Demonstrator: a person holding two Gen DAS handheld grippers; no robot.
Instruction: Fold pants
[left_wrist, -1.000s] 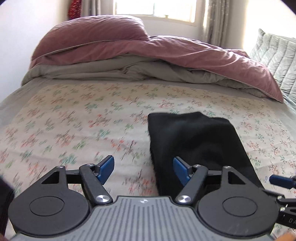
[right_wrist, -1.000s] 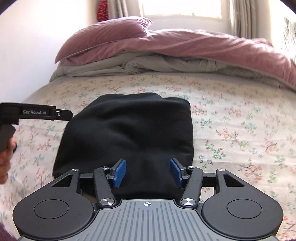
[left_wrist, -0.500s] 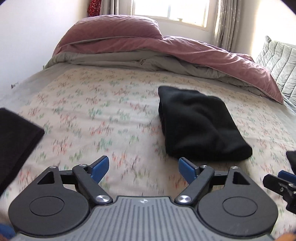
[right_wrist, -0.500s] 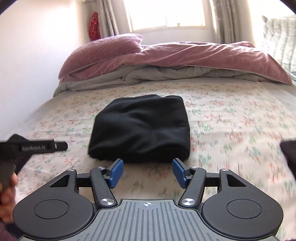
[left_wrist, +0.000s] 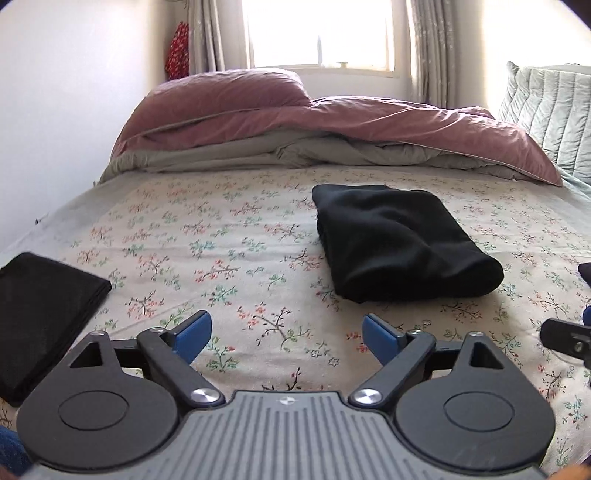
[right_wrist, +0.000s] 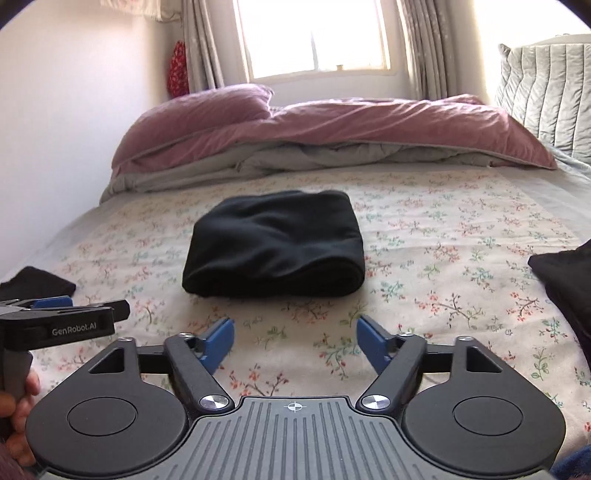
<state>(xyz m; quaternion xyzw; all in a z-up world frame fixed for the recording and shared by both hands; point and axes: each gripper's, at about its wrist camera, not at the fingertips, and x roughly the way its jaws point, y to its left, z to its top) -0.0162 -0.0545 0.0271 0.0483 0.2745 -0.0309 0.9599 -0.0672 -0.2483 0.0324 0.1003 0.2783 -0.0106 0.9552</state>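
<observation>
The black pants (left_wrist: 402, 243) lie folded into a thick rectangle on the floral bedsheet (left_wrist: 229, 236), ahead and to the right in the left wrist view. In the right wrist view the same folded pants (right_wrist: 277, 245) sit straight ahead, a short way beyond the fingers. My left gripper (left_wrist: 286, 332) hangs over bare sheet, its jaws opening wide with nothing between them. My right gripper (right_wrist: 295, 341) is also opening over bare sheet, empty, short of the pants' near edge. The left gripper's body (right_wrist: 62, 323) shows at the left of the right wrist view, held by a hand (right_wrist: 18, 413).
A flat black folded cloth (left_wrist: 40, 314) lies at the sheet's left edge, and another dark garment (right_wrist: 565, 280) at the right edge. A mauve pillow and duvet (left_wrist: 332, 118) are piled at the far end below a window. A quilted grey cushion (left_wrist: 550, 107) stands far right.
Both grippers have drawn back from the folded pants and let go; their jaws have widened. The pants now lie farther off, and the side garments have come into view.
</observation>
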